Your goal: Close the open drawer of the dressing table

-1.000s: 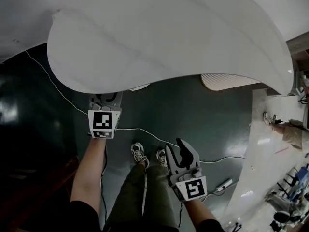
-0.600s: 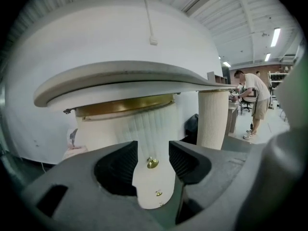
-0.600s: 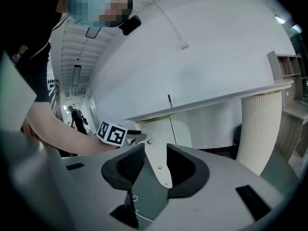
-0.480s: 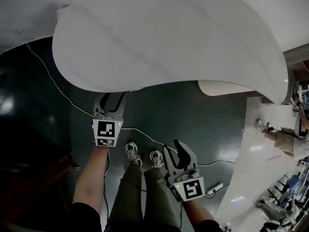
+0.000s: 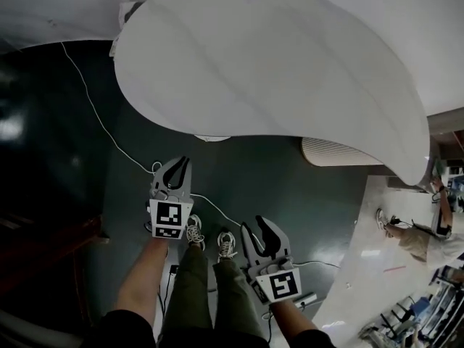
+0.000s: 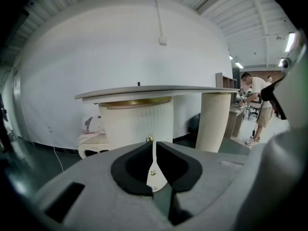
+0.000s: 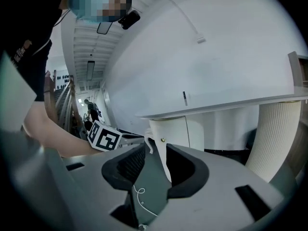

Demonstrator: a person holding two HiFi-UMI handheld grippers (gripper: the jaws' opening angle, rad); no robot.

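The dressing table (image 5: 275, 56) has a white curved top that fills the upper head view. Under it stands a ribbed white drawer unit (image 6: 137, 121) with a small gold knob (image 6: 149, 139); its front looks flush, though I cannot tell for sure. My left gripper (image 5: 180, 165) hangs over the dark floor, short of the table's edge. It points at the knob from a distance, and its jaws are closing, almost together, with nothing between them (image 6: 153, 147). My right gripper (image 5: 259, 230) is lower and to the right, open and empty (image 7: 156, 150), and also faces the drawer unit (image 7: 168, 126).
A ribbed round pillar (image 6: 214, 121) holds up the table's right end. A small pale stool (image 6: 94, 139) stands left of the unit. A white cable (image 5: 94, 114) runs over the dark floor. A person (image 6: 257, 105) works at a desk to the far right.
My left gripper has drawn back from under the table's edge toward my legs, and its jaws have come together. The right gripper stayed open and shifted only slightly.
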